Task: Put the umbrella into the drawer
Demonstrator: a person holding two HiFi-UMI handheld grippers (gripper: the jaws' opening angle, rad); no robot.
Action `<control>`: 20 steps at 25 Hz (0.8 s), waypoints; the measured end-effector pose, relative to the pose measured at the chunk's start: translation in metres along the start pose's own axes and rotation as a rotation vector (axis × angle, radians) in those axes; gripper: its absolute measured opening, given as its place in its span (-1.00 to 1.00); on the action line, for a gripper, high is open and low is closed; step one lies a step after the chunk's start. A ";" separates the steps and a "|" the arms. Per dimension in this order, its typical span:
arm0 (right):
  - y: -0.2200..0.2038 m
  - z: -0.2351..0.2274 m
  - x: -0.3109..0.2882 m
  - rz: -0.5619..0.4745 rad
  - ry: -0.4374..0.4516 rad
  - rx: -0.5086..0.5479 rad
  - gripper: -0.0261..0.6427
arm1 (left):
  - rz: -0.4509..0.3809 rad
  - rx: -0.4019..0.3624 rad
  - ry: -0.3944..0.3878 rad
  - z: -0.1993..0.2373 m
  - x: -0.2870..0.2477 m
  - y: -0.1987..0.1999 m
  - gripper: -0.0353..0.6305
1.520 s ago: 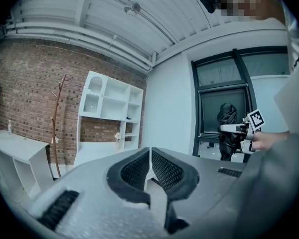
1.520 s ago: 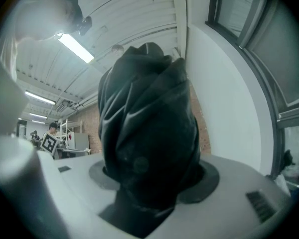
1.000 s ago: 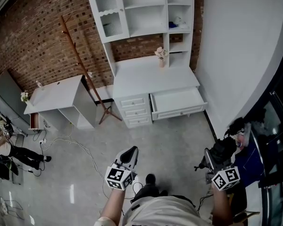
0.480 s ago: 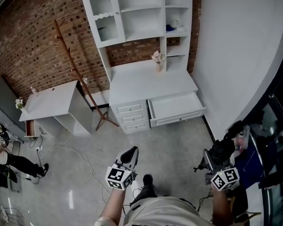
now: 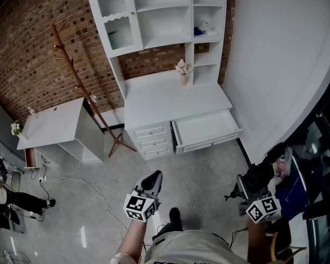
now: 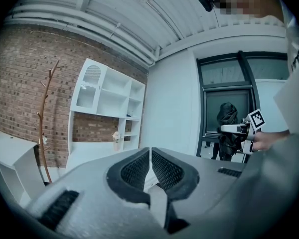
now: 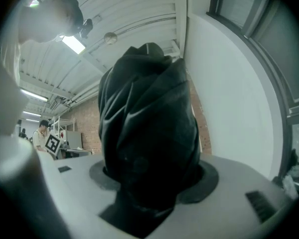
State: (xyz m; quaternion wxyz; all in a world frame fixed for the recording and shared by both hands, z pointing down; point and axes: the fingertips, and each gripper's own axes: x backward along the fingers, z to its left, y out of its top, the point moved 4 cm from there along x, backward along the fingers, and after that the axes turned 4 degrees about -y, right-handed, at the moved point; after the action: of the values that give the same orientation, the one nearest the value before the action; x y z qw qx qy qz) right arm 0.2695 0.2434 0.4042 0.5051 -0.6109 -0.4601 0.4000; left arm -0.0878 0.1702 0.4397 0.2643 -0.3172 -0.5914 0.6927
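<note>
Two grippers are held low over the floor (image 5: 209,166), well short of the desk (image 5: 176,100). The right gripper (image 5: 247,187) is clamped on the umbrella (image 7: 149,118), a black folded bundle that fills the space between its jaws. The left gripper (image 6: 150,156) has its jaws pressed together, with nothing in them. The drawer (image 5: 206,126) stands pulled out at the desk's lower right, well apart from the umbrella. What looks like a small vase of flowers (image 5: 182,70) sits on the desk top.
</note>
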 end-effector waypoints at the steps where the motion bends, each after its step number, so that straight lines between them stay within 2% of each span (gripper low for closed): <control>1: -0.001 0.001 -0.007 -0.001 -0.003 -0.003 -0.11 | 0.000 -0.002 -0.002 0.007 -0.004 0.001 -0.79; 20: 0.005 0.035 -0.106 -0.013 -0.072 0.004 -0.11 | -0.002 0.002 -0.099 0.119 -0.059 0.015 -0.79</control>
State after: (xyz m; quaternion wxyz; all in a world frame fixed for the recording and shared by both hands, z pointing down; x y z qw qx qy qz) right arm 0.2091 0.1493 0.3962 0.4921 -0.5919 -0.4811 0.4195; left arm -0.1386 0.0464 0.4442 0.2358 -0.2816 -0.6033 0.7079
